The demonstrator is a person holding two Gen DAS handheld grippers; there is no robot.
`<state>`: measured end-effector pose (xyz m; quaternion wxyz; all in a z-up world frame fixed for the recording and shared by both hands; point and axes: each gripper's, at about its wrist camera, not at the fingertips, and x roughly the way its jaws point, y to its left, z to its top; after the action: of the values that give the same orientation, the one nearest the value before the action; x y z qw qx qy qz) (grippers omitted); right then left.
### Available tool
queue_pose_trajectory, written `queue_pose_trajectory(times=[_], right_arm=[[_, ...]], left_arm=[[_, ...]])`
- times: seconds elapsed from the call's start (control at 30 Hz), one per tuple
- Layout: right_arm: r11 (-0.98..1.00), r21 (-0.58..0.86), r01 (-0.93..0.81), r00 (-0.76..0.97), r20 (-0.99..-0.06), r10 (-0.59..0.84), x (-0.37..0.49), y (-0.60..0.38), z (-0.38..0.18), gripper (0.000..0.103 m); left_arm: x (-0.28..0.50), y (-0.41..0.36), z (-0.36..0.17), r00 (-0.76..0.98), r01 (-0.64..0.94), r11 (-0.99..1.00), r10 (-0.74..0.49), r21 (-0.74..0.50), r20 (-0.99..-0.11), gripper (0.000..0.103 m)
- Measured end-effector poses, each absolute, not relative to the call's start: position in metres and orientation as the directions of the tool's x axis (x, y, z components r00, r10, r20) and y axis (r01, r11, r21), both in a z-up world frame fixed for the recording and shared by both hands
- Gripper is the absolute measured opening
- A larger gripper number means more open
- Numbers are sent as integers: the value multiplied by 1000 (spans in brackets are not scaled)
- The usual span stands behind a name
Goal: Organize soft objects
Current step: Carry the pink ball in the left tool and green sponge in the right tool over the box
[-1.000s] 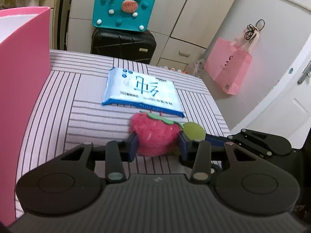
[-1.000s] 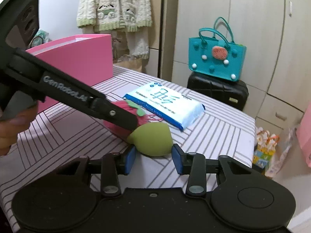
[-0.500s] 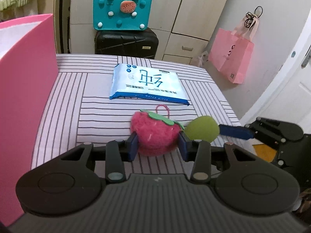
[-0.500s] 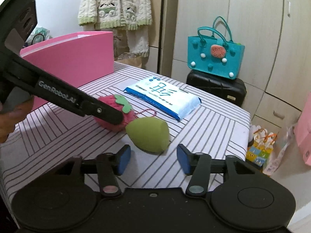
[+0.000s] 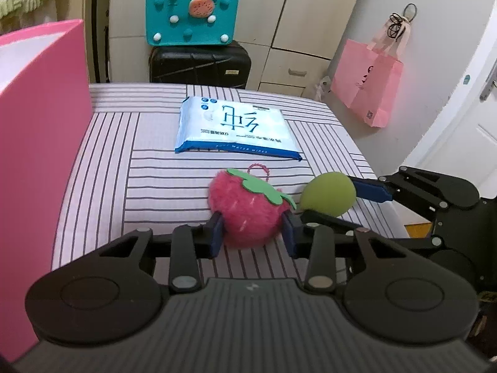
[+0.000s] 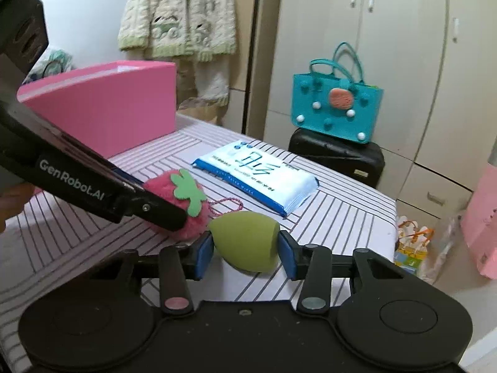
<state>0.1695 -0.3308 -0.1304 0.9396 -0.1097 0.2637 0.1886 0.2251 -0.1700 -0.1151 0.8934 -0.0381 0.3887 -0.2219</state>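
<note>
A fluffy pink strawberry toy (image 5: pixel 248 208) with a green felt leaf lies on the striped table (image 5: pixel 149 174). My left gripper (image 5: pixel 253 233) is shut on it, fingers pressed to both sides. It also shows in the right wrist view (image 6: pixel 180 195). A green egg-shaped sponge (image 6: pixel 245 242) sits right of the strawberry. My right gripper (image 6: pixel 245 253) is shut on the sponge, which also shows in the left wrist view (image 5: pixel 329 194). A blue and white wet-wipes pack (image 5: pixel 233 130) lies flat further back.
A tall pink box (image 5: pixel 37 143) stands on the table's left side, seen also in the right wrist view (image 6: pixel 102 105). Beyond the table are a black suitcase (image 5: pixel 198 65) with a teal bag (image 5: pixel 192 18) on it, and a pink paper bag (image 5: pixel 369 84).
My right gripper opened half a second ago, then moved in and closed on the green sponge. My left gripper stays shut on the strawberry, now a little further back.
</note>
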Motion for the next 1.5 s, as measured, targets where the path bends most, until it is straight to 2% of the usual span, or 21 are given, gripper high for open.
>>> queue_pose_trajectory(times=[0.27, 0.37, 0.4, 0.5, 0.6, 0.63, 0.73, 0.87, 1.07, 1.2, 1.27, 1.3, 1.33, 1.37, 1.5], right_arm=[[929, -58, -365, 783, -559, 273, 154, -335, -127, 50], [940, -21, -341, 779, -567, 270, 153, -343, -126, 50], [940, -6, -341, 774, -569, 277, 153, -346, -125, 50], [941, 12, -339, 768, -574, 284, 153, -350, -126, 50], [943, 6, -333, 772, -572, 276, 152, -350, -126, 50], [943, 9, -332, 772, -571, 278, 152, -351, -126, 50], [942, 16, -335, 772, -569, 284, 150, -351, -126, 50], [941, 18, -337, 773, -566, 287, 148, -352, -124, 50], [945, 29, -324, 771, -571, 282, 146, -354, -125, 50], [944, 36, -328, 762, -580, 287, 147, -353, -127, 50], [943, 39, -332, 759, -582, 291, 147, -352, -128, 50], [942, 41, -332, 759, -582, 293, 147, -352, -128, 50], [943, 44, -331, 759, -582, 293, 147, -351, -128, 50], [943, 47, -329, 758, -582, 293, 147, -351, -128, 50], [946, 60, -319, 753, -590, 292, 144, -348, -127, 50]], left_arm=[[211, -163, -107, 577, 417, 877, -458, -238, -676, 35], [207, -161, -108, 561, 422, 873, -464, -245, -686, 31], [206, -160, -107, 562, 425, 873, -462, -240, -686, 26], [202, -161, -108, 554, 437, 869, -462, -230, -692, 26], [201, -161, -110, 556, 419, 879, -447, -228, -701, 32], [200, -161, -110, 563, 415, 882, -442, -224, -698, 43], [196, -162, -108, 599, 404, 892, -426, -204, -678, 64], [196, -168, -108, 639, 414, 899, -400, -145, -657, 72], [209, -177, -121, 590, 430, 889, -407, -156, -697, 73], [211, -185, -125, 628, 424, 902, -361, -86, -690, 73], [211, -187, -126, 640, 425, 903, -349, -63, -685, 68], [211, -188, -127, 647, 423, 905, -340, -50, -683, 58], [210, -189, -127, 658, 419, 908, -320, -22, -681, 54], [209, -191, -127, 671, 415, 910, -298, 10, -680, 53], [210, -186, -124, 659, 418, 909, -306, -4, -687, 48]])
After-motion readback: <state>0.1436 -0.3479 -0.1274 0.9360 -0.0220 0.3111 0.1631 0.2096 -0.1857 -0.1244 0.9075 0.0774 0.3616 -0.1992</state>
